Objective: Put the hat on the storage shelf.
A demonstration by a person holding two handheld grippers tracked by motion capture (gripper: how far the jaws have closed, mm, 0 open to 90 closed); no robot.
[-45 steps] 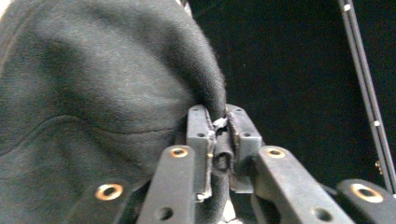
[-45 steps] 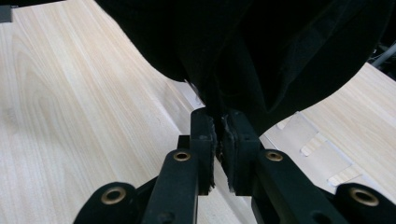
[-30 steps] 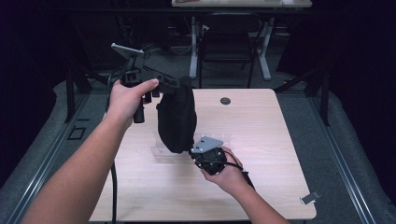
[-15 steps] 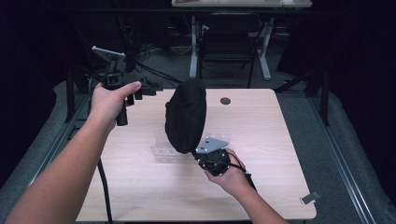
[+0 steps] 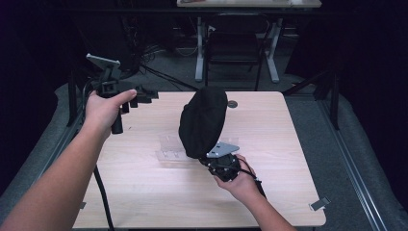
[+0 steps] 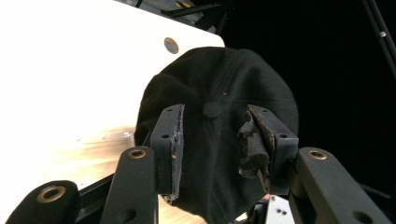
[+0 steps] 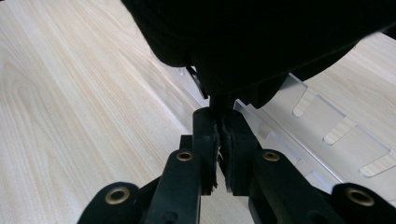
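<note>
- Black baseball cap point(image 5: 203, 121) is held up off the wooden table point(image 5: 288, 144), standing on edge with its crown uppermost, over the middle of the tabletop.
- Right gripper point(image 5: 217, 162) sits just below the cap, at its lower edge. In the right gripper view the two jaws are pressed together on a thin fold of the cap's black fabric point(image 7: 219, 105); the rest of the cap point(image 7: 261, 42) hangs across the top of that view.
- Right hand point(image 5: 238, 180) grips the gripper body from the near side of the cap; the grey three-cornered plate point(image 5: 222, 148) lies against the cap's lower edge.
- Left gripper point(image 5: 144, 96) is well apart from the cap, out to its left over the table's far left corner, held in the left hand point(image 5: 103, 111).
- Left gripper view: jaws stand apart with nothing between them. The cap's crown point(image 6: 219, 121) with its top button point(image 6: 211, 109) is seen through the gap, farther off. The pads point(image 6: 176, 140) look worn and ragged.
- Clear plastic tray point(image 5: 169, 147) lies flat on the table, just left of the cap's lower edge. Its slotted surface point(image 7: 327, 135) is seen under the cap in the right gripper view.
- Small round dark insert point(image 5: 233, 103) in the tabletop, just beyond the cap on the far side.
</note>
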